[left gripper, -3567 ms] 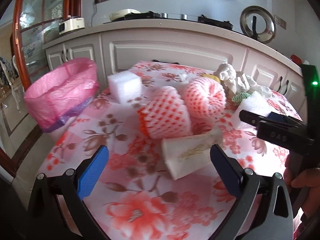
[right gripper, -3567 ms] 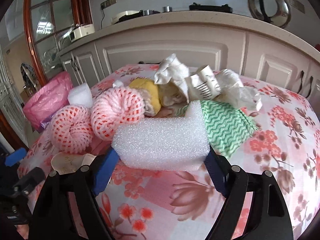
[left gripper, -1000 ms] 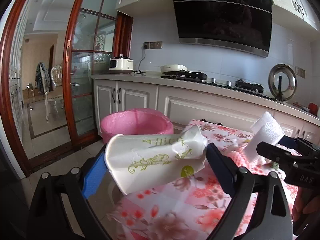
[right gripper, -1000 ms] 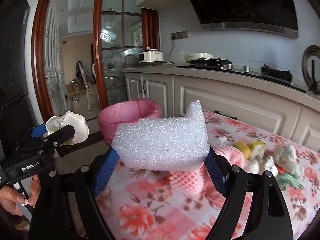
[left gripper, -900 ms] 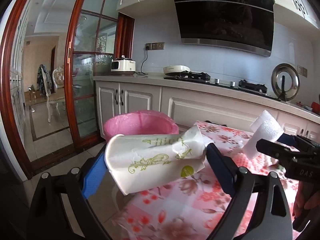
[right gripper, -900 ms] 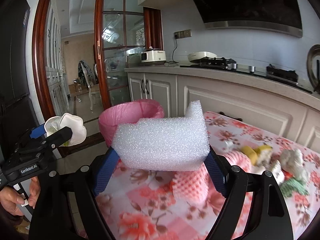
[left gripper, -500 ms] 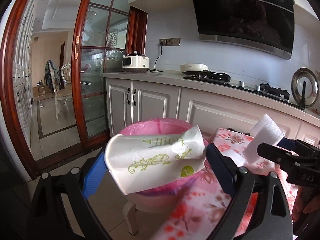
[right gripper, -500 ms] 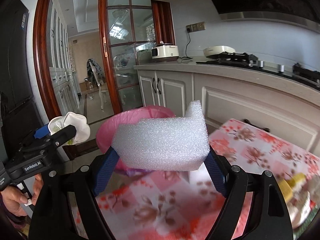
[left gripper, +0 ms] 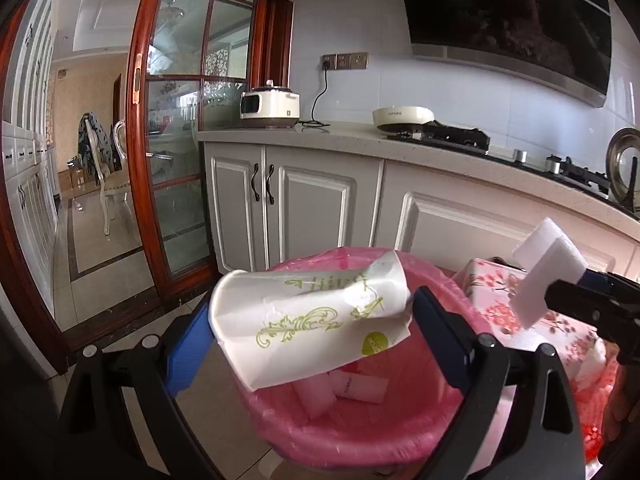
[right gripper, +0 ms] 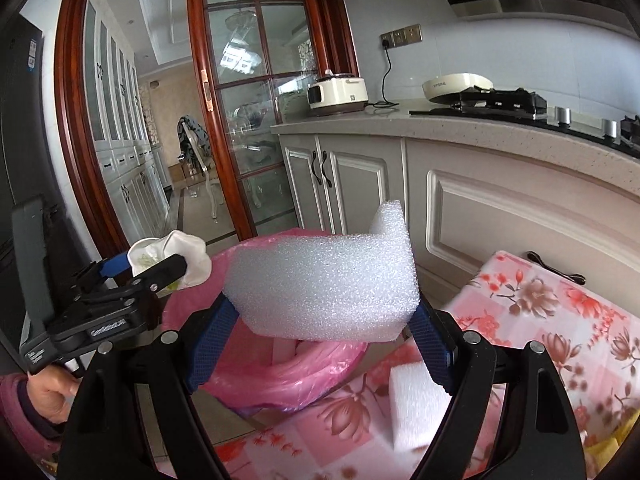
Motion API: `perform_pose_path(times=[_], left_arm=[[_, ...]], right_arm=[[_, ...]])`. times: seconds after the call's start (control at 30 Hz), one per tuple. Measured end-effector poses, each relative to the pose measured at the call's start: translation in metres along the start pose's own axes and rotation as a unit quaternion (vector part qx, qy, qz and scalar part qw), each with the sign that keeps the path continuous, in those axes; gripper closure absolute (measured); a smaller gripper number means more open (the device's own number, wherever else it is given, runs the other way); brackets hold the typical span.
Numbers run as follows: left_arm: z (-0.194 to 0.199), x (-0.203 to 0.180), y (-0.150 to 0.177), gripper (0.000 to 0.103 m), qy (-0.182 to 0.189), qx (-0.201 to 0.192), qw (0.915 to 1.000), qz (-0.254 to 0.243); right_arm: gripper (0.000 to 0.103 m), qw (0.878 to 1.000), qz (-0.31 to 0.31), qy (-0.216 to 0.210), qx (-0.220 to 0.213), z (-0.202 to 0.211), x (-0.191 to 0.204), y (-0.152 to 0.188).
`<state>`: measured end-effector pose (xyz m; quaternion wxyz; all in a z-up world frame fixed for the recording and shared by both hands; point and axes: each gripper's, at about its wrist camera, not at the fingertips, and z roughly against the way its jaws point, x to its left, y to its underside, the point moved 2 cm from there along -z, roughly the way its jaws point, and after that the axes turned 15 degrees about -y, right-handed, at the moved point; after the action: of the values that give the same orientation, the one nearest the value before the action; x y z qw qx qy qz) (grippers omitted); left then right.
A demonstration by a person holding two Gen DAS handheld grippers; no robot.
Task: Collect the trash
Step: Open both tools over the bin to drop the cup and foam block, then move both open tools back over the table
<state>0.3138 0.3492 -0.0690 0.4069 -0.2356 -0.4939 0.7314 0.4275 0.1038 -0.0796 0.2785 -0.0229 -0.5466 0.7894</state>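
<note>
Both tongs swung from table to pink-lined bin (left gripper: 360, 432); left tongs (left gripper: 312, 332) clamp paper cup (left gripper: 308, 320) crosswise over its mouth, right tongs (right gripper: 320, 320) pinching foam block (right gripper: 324, 284) at its rim

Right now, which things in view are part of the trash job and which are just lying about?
In the job:
- crumpled paper cup, clamped in the left gripper
- white foam piece, clamped in the right gripper
- pink-lined trash bin
- foam block on the floral table

Just there:
- rice cooker
- gas stove
- cabinets
</note>
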Motion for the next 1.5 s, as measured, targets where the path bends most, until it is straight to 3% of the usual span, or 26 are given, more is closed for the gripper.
perform_pose_path(times=[0.33, 0.47, 0.77, 1.03, 1.2, 1.5], left_arm=[[-0.045, 0.005, 0.007, 0.007, 0.0, 0.023, 0.9997, 0.009], [-0.047, 0.024, 0.006, 0.005, -0.015, 0.023, 0.9991, 0.032], [-0.028, 0.047, 0.014, 0.005, -0.039, 0.023, 0.9985, 0.031], [0.018, 0.055, 0.014, 0.005, -0.04, 0.014, 0.9982, 0.044], [0.062, 0.049, 0.014, 0.005, -0.033, -0.003, 0.9987, 0.04], [0.142, -0.007, 0.047, 0.005, 0.015, -0.005, 0.9998, 0.013]], right_arm=[[0.025, 1.0, 0.0, -0.027, 0.013, -0.043, -0.005, -0.002], [0.024, 0.999, -0.002, -0.038, 0.022, -0.055, -0.004, 0.001], [0.018, 0.999, 0.002, -0.038, 0.028, -0.058, 0.012, 0.005], [0.018, 0.999, 0.013, -0.034, 0.003, -0.017, 0.039, -0.002], [0.018, 0.999, 0.014, -0.025, -0.022, 0.033, 0.054, 0.003], [0.018, 0.999, -0.01, 0.029, -0.044, 0.136, 0.047, 0.051]])
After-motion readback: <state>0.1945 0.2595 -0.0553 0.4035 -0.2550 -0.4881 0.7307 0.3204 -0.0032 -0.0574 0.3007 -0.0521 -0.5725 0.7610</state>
